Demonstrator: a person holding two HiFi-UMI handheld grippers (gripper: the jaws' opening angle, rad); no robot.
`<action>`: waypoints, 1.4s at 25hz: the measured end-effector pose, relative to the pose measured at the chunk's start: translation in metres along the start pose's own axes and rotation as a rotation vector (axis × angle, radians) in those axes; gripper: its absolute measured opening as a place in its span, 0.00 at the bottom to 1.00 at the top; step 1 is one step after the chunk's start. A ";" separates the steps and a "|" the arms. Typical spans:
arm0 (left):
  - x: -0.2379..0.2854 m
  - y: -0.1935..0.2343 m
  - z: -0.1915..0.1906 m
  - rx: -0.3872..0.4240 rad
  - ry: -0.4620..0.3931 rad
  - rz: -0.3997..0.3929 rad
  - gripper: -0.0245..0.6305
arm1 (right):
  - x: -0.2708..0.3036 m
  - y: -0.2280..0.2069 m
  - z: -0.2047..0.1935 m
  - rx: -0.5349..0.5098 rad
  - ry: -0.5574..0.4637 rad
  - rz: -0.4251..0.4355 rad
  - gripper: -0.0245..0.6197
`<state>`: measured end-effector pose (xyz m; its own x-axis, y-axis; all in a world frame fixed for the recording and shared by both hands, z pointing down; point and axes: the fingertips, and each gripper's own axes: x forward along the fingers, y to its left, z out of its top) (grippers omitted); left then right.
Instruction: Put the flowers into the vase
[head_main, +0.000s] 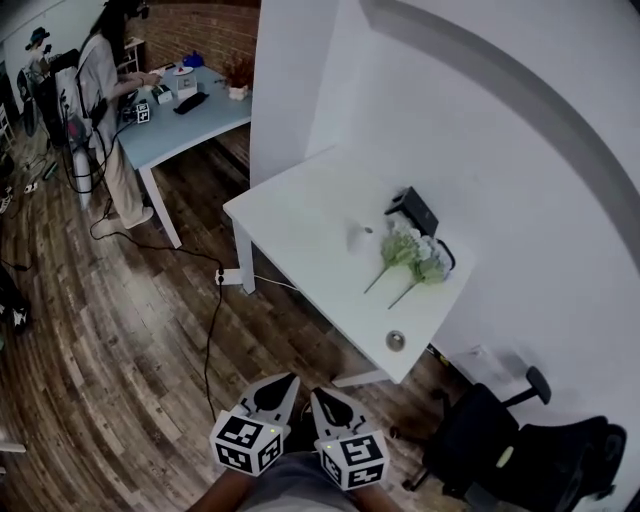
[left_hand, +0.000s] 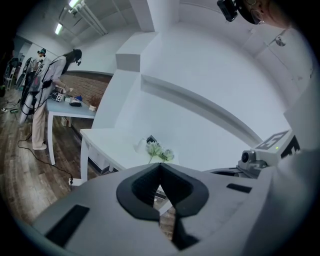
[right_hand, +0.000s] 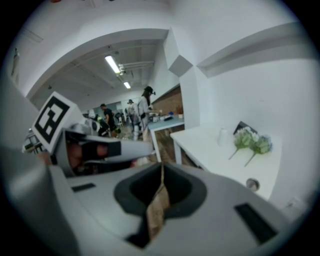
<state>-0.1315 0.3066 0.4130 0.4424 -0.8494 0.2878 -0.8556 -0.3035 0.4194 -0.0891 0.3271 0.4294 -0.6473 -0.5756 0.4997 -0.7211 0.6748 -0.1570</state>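
Near half of the tabletop (head_main: 300, 222) lay bare; the wall (head_main: 480, 130) closed its far side, a black box (head_main: 416, 210) stood behind the flowers (head_main: 412, 252), an office chair (head_main: 500, 440) crowded one corner

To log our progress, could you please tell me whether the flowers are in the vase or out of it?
Out: both flowers lie flat on the white table, beside the small white vase.

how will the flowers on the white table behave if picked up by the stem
Probably light: the flowers have thin stems and puffy heads. Likely top-heavy, so a head may droop or swing if gripped low on the stem. Unlikely to roll: bulky heads rest on the table.
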 end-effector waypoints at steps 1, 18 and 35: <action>0.001 0.001 0.001 -0.001 0.000 -0.002 0.07 | 0.001 -0.001 0.003 0.001 -0.004 -0.001 0.08; 0.055 0.029 0.035 0.013 0.022 -0.050 0.07 | 0.047 -0.050 0.032 0.151 -0.019 -0.007 0.08; 0.179 0.047 0.089 0.028 0.071 -0.149 0.07 | 0.116 -0.157 0.085 0.229 -0.004 -0.077 0.08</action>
<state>-0.1165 0.1020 0.4073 0.5820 -0.7616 0.2851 -0.7858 -0.4365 0.4381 -0.0719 0.1156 0.4400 -0.5890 -0.6231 0.5147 -0.8052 0.5071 -0.3075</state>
